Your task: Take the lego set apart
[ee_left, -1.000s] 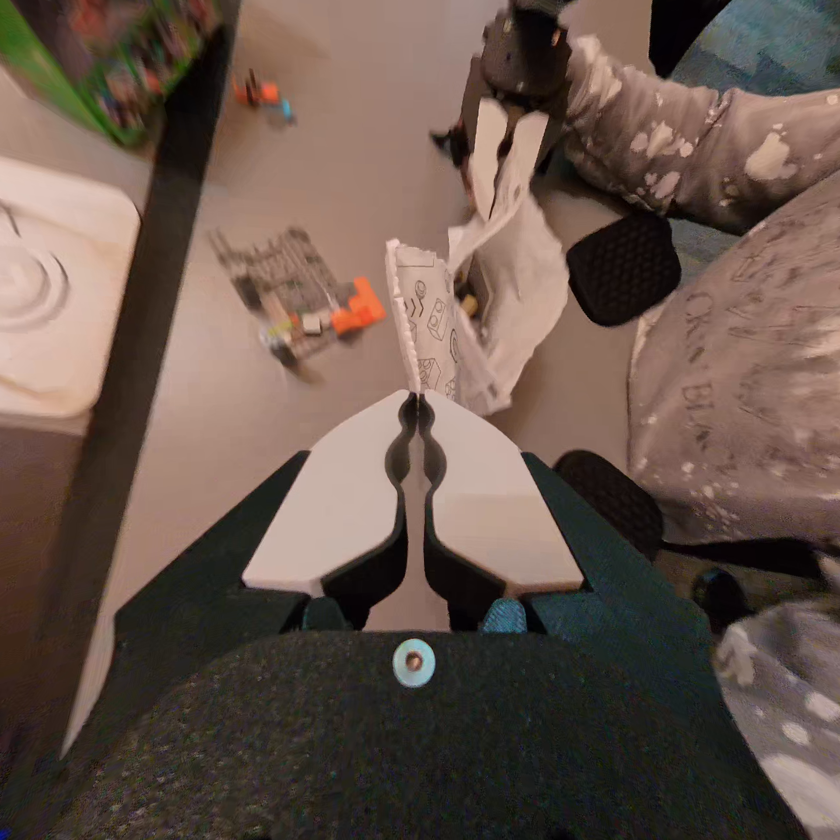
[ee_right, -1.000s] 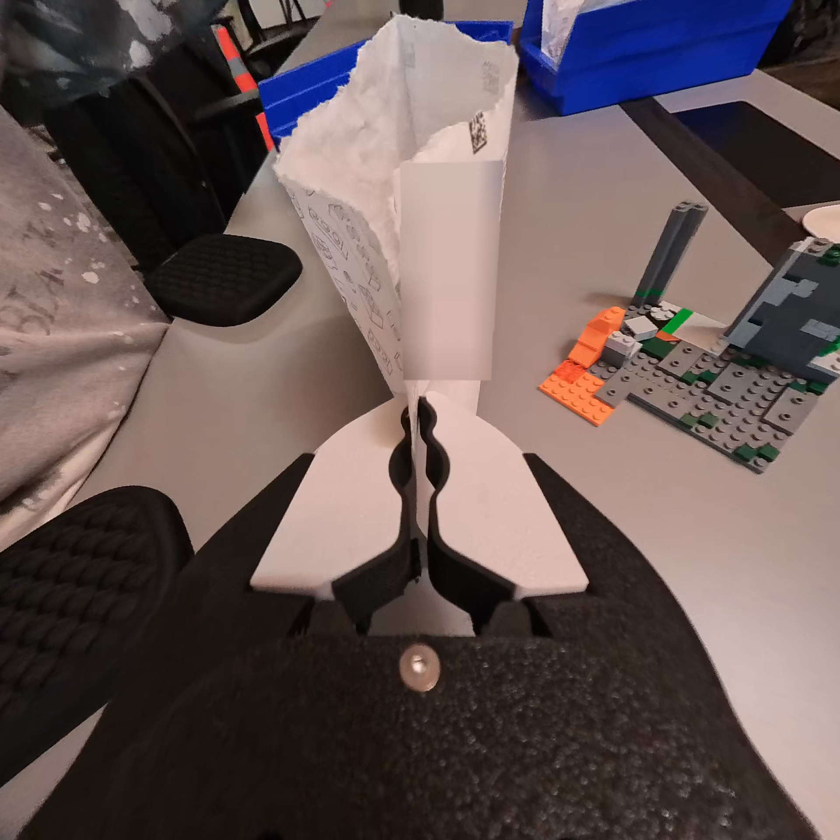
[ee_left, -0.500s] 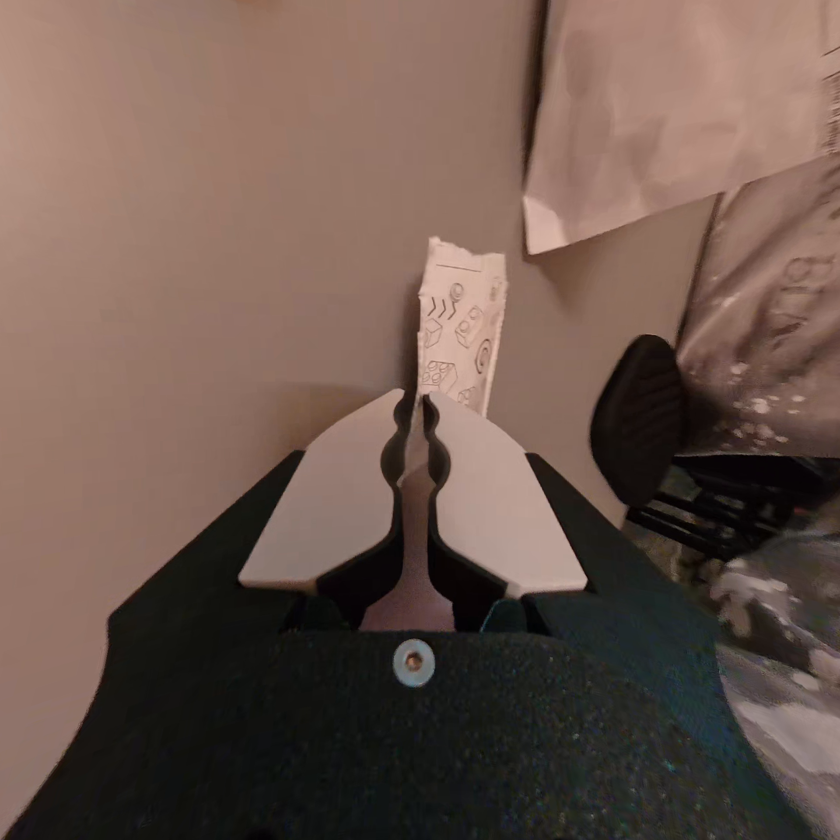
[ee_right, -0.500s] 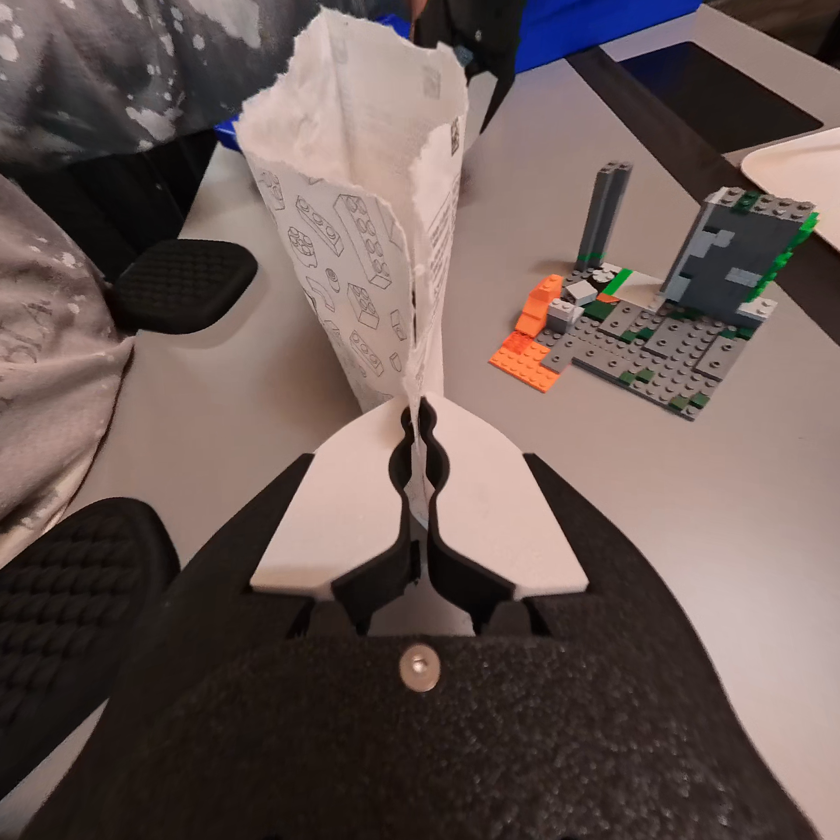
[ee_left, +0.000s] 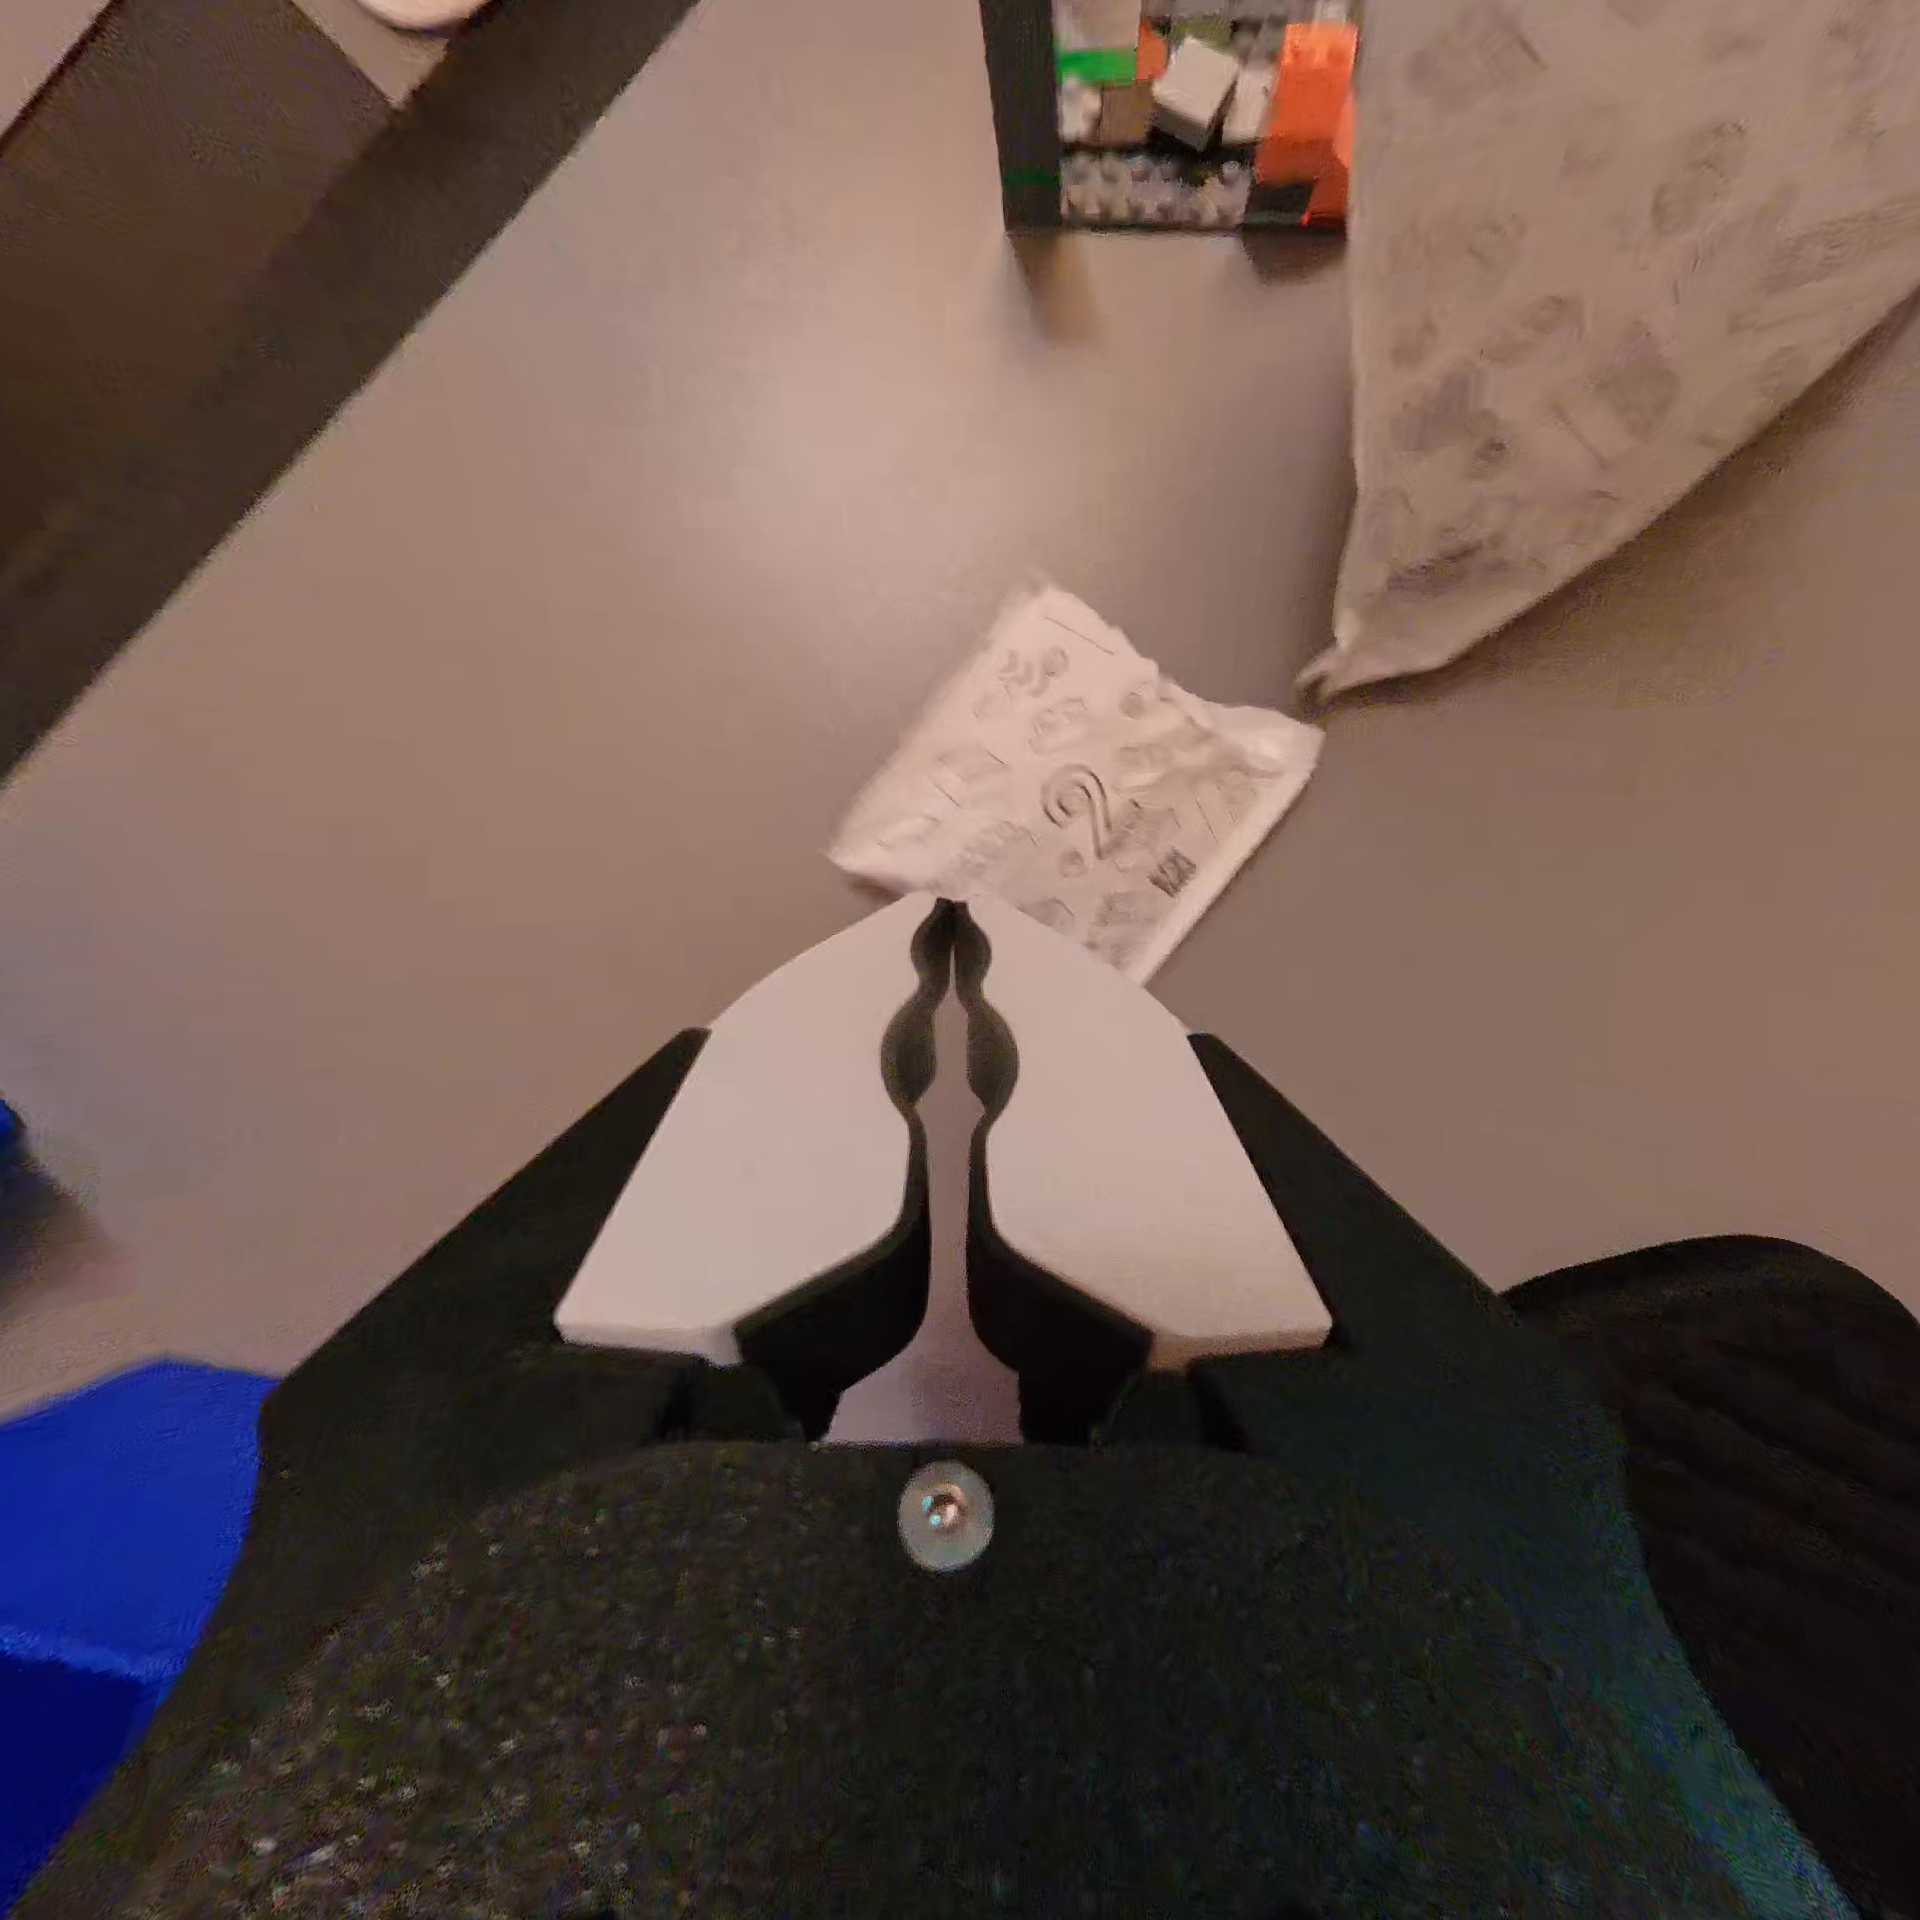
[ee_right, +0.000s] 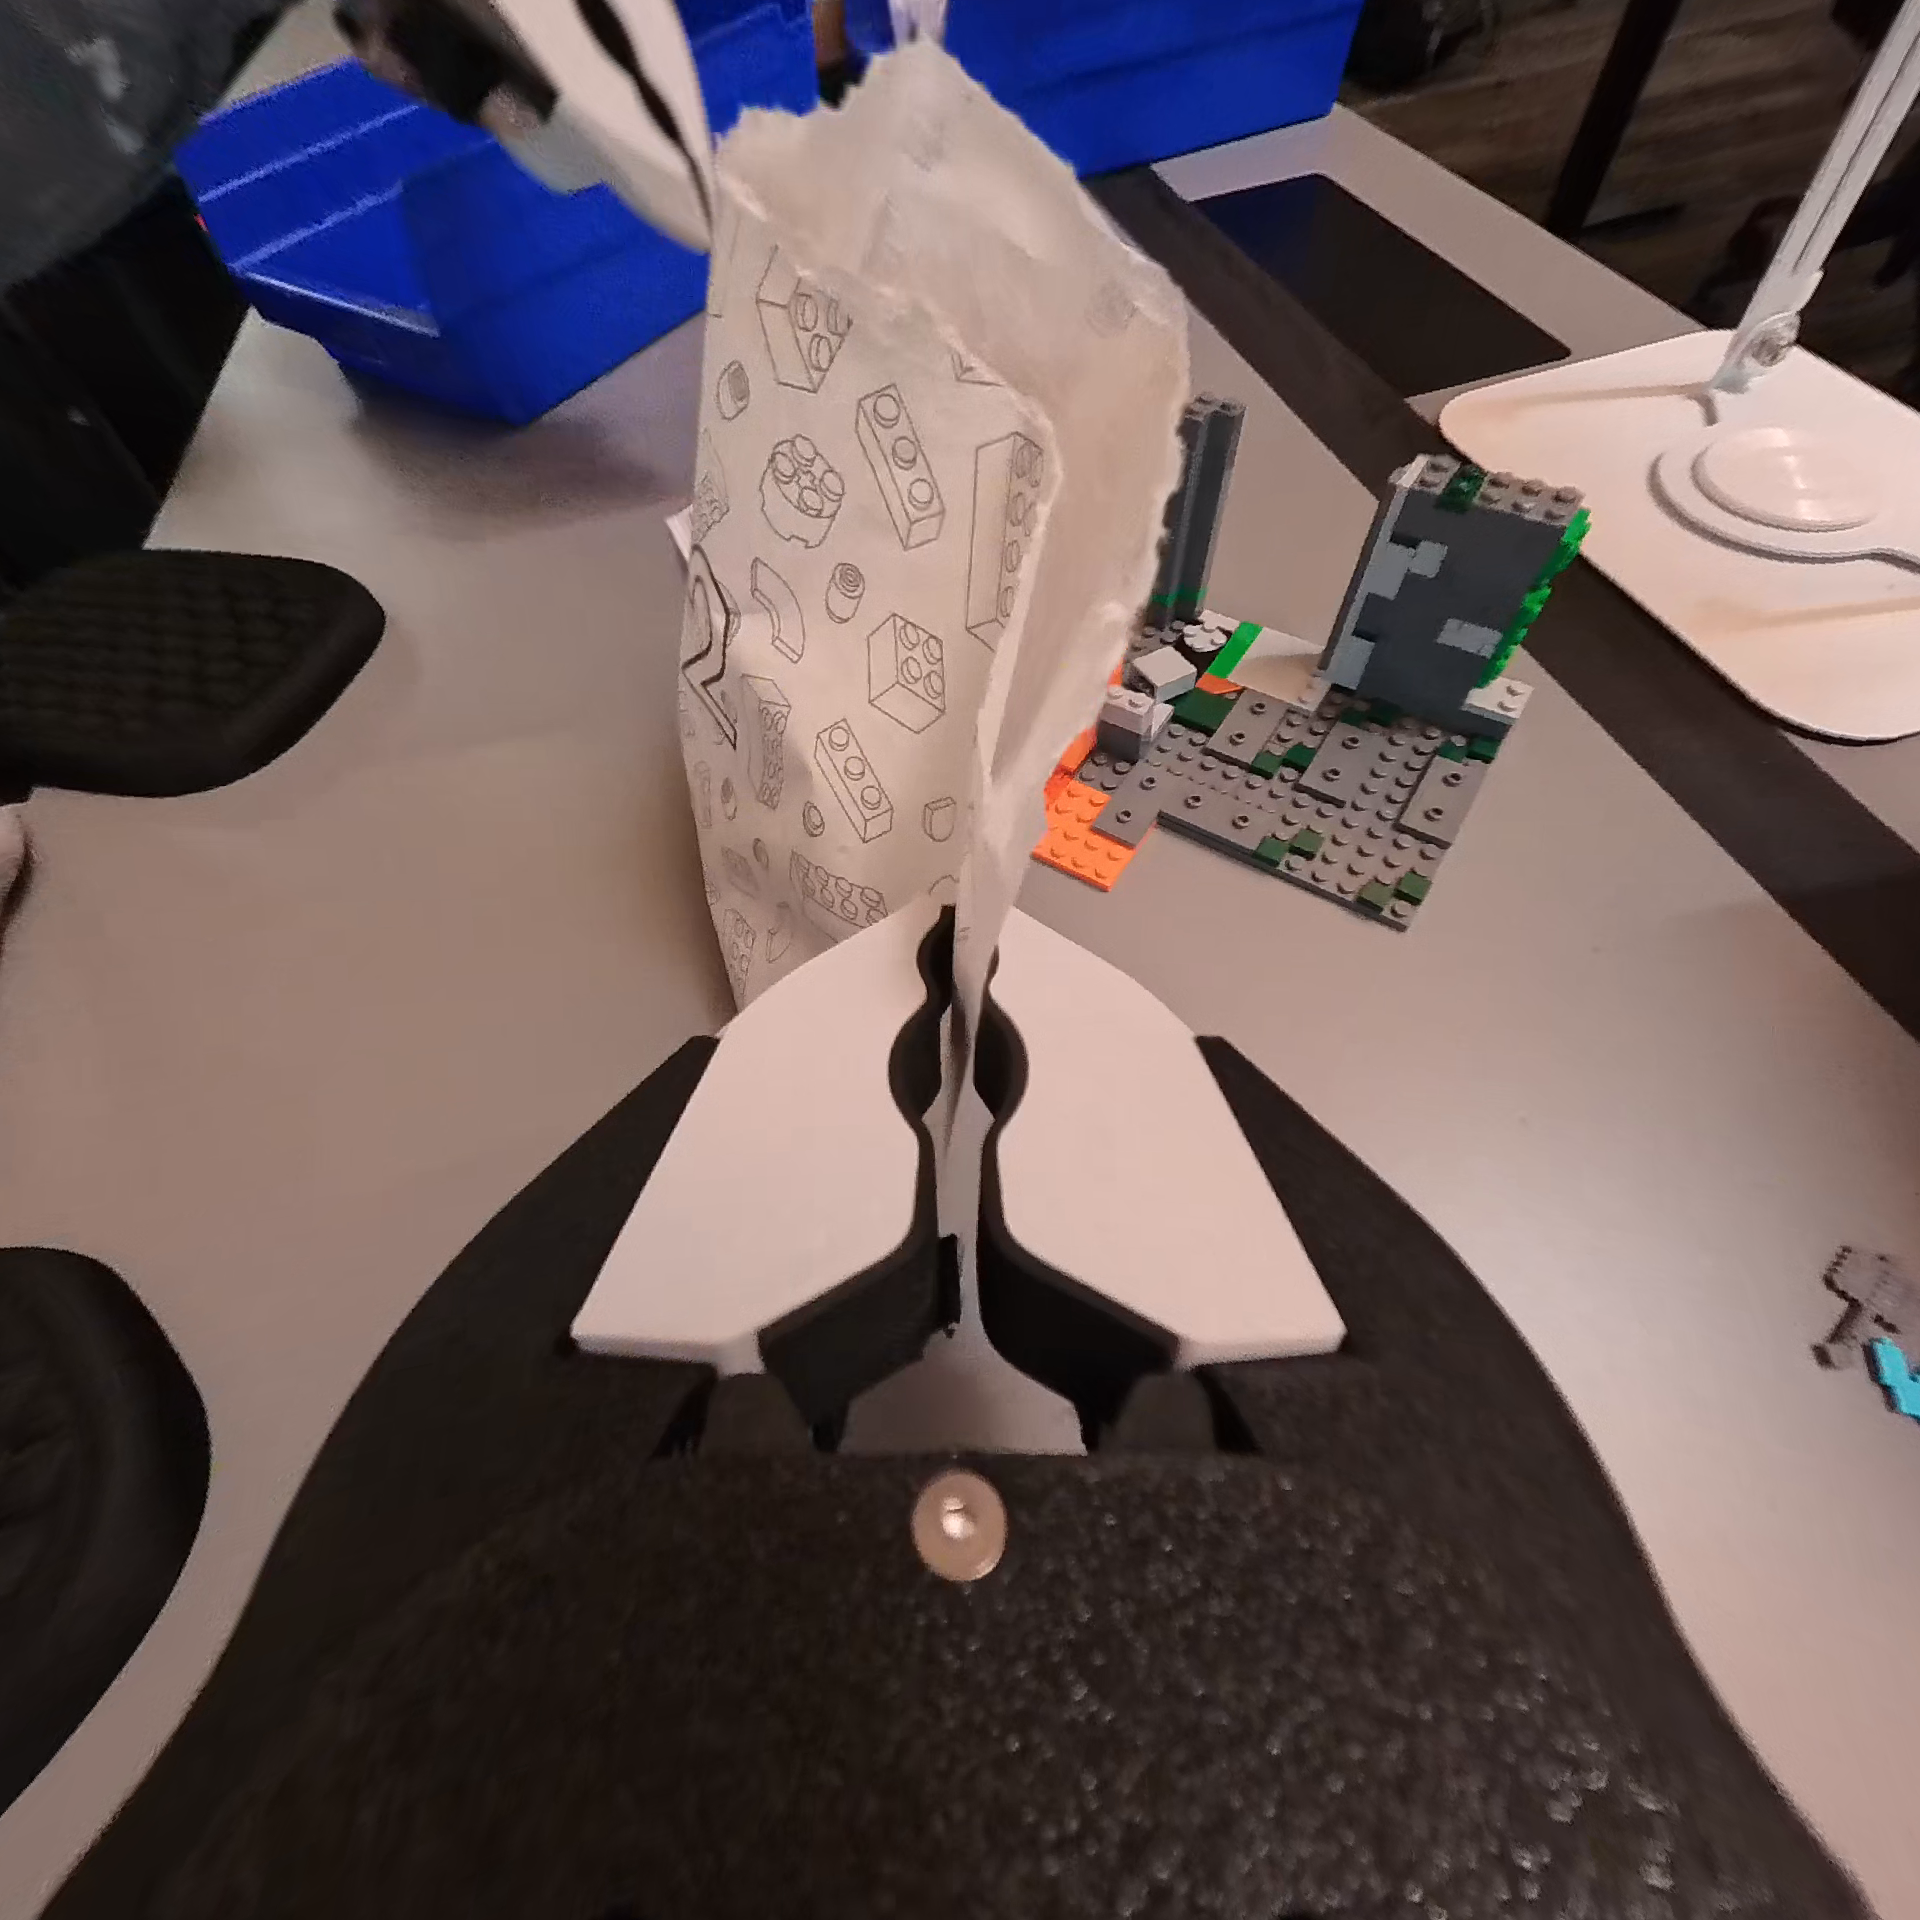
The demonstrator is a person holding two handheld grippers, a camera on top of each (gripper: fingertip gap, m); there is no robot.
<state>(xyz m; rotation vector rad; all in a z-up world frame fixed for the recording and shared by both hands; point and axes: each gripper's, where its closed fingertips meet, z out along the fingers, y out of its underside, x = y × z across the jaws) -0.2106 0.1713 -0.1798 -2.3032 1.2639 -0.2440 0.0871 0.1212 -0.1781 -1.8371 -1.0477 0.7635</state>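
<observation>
My right gripper (ee_right: 961, 920) is shut on the torn edge of a white paper bag (ee_right: 883, 582) printed with brick outlines and holds it upright over the grey table. The lego set (ee_right: 1330, 748), a grey studded base with a grey wall, a dark pillar and orange plates, stands behind the bag to the right. My left gripper (ee_left: 951, 912) is shut, with nothing showing between its jaws. A torn-off piece of the bag (ee_left: 1081, 800) lies flat on the table just past its tips. The left wrist view also shows the bag (ee_left: 1610, 312) and the lego set (ee_left: 1174, 114). The left gripper (ee_right: 623, 114) is a blur near the bag's top.
Blue bins (ee_right: 436, 239) stand at the table's far side, and one (ee_left: 104, 1558) is beside my left gripper. A white lamp base (ee_right: 1766, 499) sits at the right beyond a dark gap. A black chair armrest (ee_right: 177, 665) is at the left. A small grey and cyan lego piece (ee_right: 1881, 1320) lies at the right. From either gripper's tips it is about 20 centimetres to the lego set (ee_left: 1174, 114). Look for it in the right wrist view (ee_right: 1150, 662) too.
My left gripper pulled a strip off the bag and swung away; that piece now lies on the table ahead of its tips. My right gripper still holds the bag and has risen slightly.
</observation>
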